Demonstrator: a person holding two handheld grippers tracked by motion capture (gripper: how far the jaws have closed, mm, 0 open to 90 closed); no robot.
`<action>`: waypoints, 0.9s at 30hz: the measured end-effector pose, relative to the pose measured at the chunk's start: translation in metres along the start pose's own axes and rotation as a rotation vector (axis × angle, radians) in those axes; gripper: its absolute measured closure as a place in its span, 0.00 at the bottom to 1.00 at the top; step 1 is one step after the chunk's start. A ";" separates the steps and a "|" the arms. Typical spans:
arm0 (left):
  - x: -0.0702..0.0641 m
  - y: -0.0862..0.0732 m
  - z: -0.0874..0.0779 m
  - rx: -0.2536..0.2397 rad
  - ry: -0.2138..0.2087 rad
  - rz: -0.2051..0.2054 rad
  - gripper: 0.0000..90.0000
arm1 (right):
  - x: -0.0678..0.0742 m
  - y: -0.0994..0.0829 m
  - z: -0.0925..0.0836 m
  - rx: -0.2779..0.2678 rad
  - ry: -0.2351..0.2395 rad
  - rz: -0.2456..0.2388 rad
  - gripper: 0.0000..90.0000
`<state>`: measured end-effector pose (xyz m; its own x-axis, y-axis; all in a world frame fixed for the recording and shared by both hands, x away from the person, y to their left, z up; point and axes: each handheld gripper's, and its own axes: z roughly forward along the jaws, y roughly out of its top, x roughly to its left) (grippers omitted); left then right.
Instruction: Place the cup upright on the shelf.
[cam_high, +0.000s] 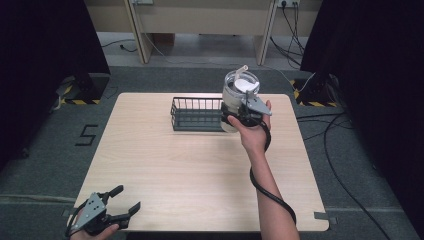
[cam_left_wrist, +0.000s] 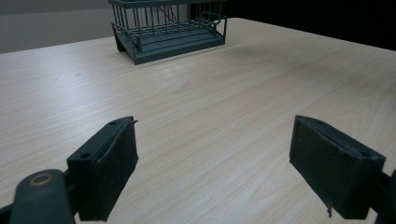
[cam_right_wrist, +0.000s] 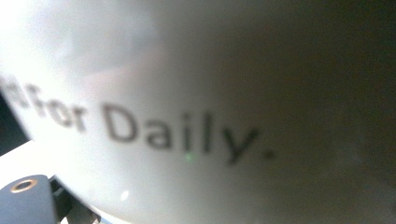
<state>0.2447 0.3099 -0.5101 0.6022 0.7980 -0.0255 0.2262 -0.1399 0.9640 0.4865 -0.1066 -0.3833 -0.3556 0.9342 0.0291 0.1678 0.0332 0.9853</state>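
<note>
high view: pale wood table (cam_high: 175, 165) on grey carpet (cam_high: 45, 150); right claw (cam_high: 243, 116) clamps jar (cam_high: 239, 90), left claw (cam_high: 120, 202) released.

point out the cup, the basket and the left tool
cup (cam_high: 235, 95), high view, on its clear side wall
basket (cam_high: 192, 125), high view, on its near front wall
left tool (cam_left_wrist: 215, 172), left gripper view, midway between its two open pads

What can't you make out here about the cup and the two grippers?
- Right gripper: its jaws are hidden behind the cup in the high view.
- Cup's print: blurred and cut off in the right gripper view; only "for Daily." reads.
- Cup's contents: too small to tell.
- Basket inside: partly screened by its bars.
</note>
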 end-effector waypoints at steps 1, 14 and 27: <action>0.000 0.000 0.000 -0.001 0.001 -0.001 0.16 | 0.001 0.000 0.001 -0.001 0.001 -0.001 0.11; 0.001 0.000 -0.001 -0.004 0.001 -0.002 0.16 | 0.008 0.004 0.017 0.000 0.006 0.008 0.11; 0.001 0.000 -0.001 -0.004 0.002 -0.005 0.16 | 0.016 0.015 0.026 -0.018 0.017 0.005 0.11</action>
<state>0.2444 0.3111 -0.5098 0.5997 0.7997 -0.0294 0.2261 -0.1340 0.9649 0.5079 -0.0821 -0.3721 -0.3708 0.9280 0.0370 0.1536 0.0220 0.9879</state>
